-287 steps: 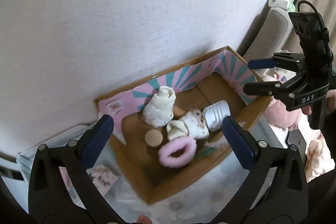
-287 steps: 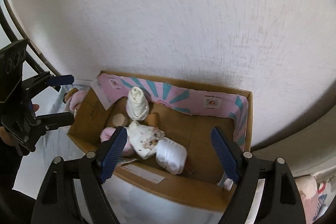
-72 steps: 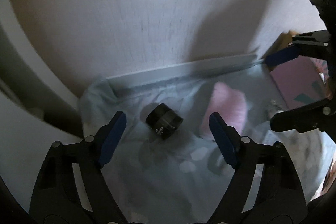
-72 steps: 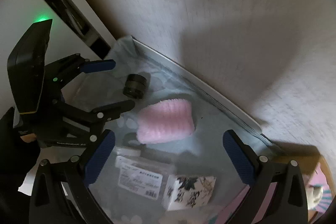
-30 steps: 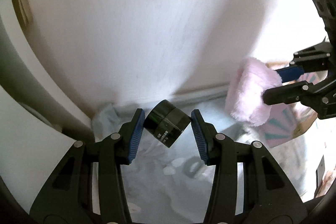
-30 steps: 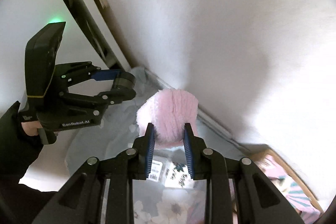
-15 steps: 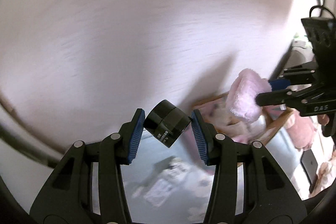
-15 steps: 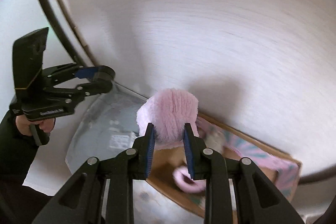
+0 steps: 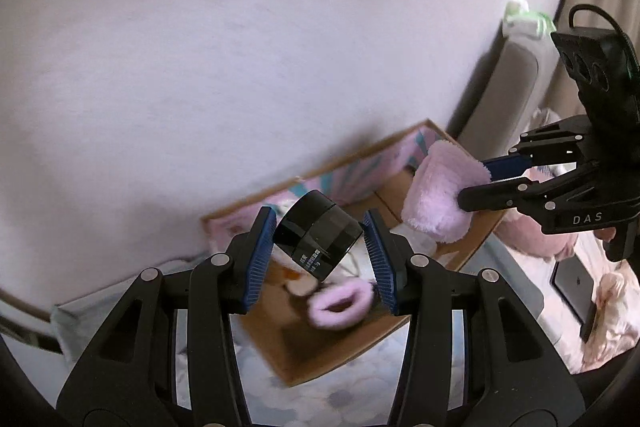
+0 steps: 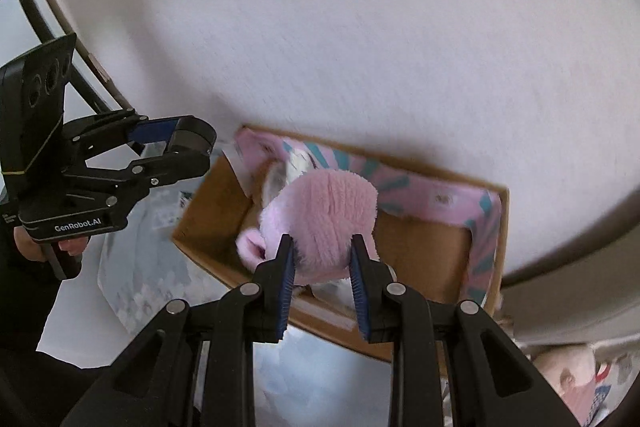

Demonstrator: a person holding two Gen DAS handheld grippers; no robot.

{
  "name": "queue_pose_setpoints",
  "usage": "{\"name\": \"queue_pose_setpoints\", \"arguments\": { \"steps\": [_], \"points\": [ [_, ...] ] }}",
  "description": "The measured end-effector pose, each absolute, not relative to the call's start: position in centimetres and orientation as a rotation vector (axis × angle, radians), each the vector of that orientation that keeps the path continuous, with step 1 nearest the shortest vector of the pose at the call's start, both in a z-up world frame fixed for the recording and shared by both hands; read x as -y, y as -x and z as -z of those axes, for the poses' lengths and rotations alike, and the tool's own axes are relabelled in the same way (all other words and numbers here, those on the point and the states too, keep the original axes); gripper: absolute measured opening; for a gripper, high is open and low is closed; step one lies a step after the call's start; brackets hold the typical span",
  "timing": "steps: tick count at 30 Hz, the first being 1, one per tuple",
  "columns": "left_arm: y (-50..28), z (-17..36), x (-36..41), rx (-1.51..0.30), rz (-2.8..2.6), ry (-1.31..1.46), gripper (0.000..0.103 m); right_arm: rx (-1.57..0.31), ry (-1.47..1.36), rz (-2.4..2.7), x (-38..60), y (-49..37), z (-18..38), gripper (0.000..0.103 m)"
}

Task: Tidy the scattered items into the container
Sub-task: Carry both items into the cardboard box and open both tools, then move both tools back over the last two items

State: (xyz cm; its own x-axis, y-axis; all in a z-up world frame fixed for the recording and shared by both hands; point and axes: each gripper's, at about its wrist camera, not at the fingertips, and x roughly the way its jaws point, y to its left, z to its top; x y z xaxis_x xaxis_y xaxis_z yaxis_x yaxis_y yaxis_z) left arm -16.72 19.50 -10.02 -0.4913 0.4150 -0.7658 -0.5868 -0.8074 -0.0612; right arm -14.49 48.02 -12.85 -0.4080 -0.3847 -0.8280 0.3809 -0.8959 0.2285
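My left gripper (image 9: 318, 245) is shut on a small black jar (image 9: 316, 233), held in the air over the near left part of the cardboard box (image 9: 344, 355). The right gripper (image 10: 322, 259) is shut on a fluffy pink cloth (image 10: 328, 219) above the same box (image 10: 424, 259), which has a pink and teal lining. In the left wrist view the pink cloth (image 9: 438, 203) hangs over the box's right side from the right gripper (image 9: 476, 183). In the right wrist view the left gripper (image 10: 188, 149) hovers at the box's left end. A pink fluffy ring (image 9: 340, 305) and pale rolled items lie inside.
The box stands against a white wall (image 9: 240, 47) on a pale floral sheet (image 10: 132, 279). A grey chair back (image 9: 504, 95) and pink soft things (image 9: 532, 239) lie to the right of the box. A hand (image 10: 60, 247) holds the left gripper's handle.
Both grippers closed on the jar and the pink cloth on the sheet, lifted them and carried them rightward; they now hang over the box.
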Motion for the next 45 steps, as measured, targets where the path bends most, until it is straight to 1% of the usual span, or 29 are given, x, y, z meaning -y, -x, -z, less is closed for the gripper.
{"name": "queue_pose_setpoints", "arguments": {
  "steps": [3,5,6,11,12,13,14,15,16,17,23,30,37,42,45],
  "points": [
    [16.5,10.4,-21.3,-0.322,-2.261,1.108,0.042,0.024,-1.382,2.300,-50.4,14.6,13.5,0.024],
    [16.0,11.5,-22.4,-0.344,-2.252,1.119,0.042,0.042,-1.391,2.298,-47.2,14.7,16.6,0.024],
    [16.0,12.3,-24.5,-0.350,-2.248,1.123,0.042,0.047,-1.392,2.296,-47.3,14.8,16.8,0.024],
    [15.8,13.5,-25.8,-0.378,-2.246,1.133,0.042,0.030,-1.392,2.292,-48.7,15.3,16.8,0.024],
    [15.8,13.6,-25.9,-0.391,-2.256,1.134,0.042,-0.007,-1.403,2.275,-48.4,15.4,17.0,0.029],
    [15.8,13.5,-25.7,-0.397,-2.265,1.138,0.042,-0.032,-1.415,2.270,-48.5,15.0,15.7,0.041],
    [16.0,13.6,-26.0,-0.397,-2.269,1.146,0.045,-0.053,-1.423,2.275,-48.5,14.6,14.9,0.048],
    [16.1,13.4,-25.6,-0.388,-2.268,1.163,0.050,-0.070,-1.432,2.274,-48.3,14.7,15.0,0.058],
    [16.2,13.5,-25.4,-0.376,-2.268,1.189,0.076,-0.067,-1.436,2.265,-48.2,14.6,14.9,0.063],
    [16.3,13.6,-25.2,-0.373,-2.266,1.203,0.102,-0.056,-1.436,2.257,-48.2,14.5,14.8,0.064],
    [15.9,13.2,-23.9,-0.382,-2.277,1.163,0.103,-0.082,-1.394,2.283,-48.2,14.1,13.7,0.064],
    [15.7,11.4,-21.8,-0.393,-2.309,1.124,0.103,-0.107,-1.333,2.304,-46.9,13.9,11.9,0.064],
    [14.8,9.6,-20.4,-0.406,-2.320,1.082,0.103,-0.192,-1.351,2.304,-45.0,13.4,11.0,0.064],
    [13.5,8.7,-18.5,-0.409,-2.344,1.047,0.103,-0.340,-1.351,2.281,-43.1,12.5,10.7,0.064],
    [12.5,8.0,-16.6,-0.395,-2.360,1.026,0.103,-0.388,-1.315,2.272,-42.1,12.1,9.9,0.064]
  ]
}}
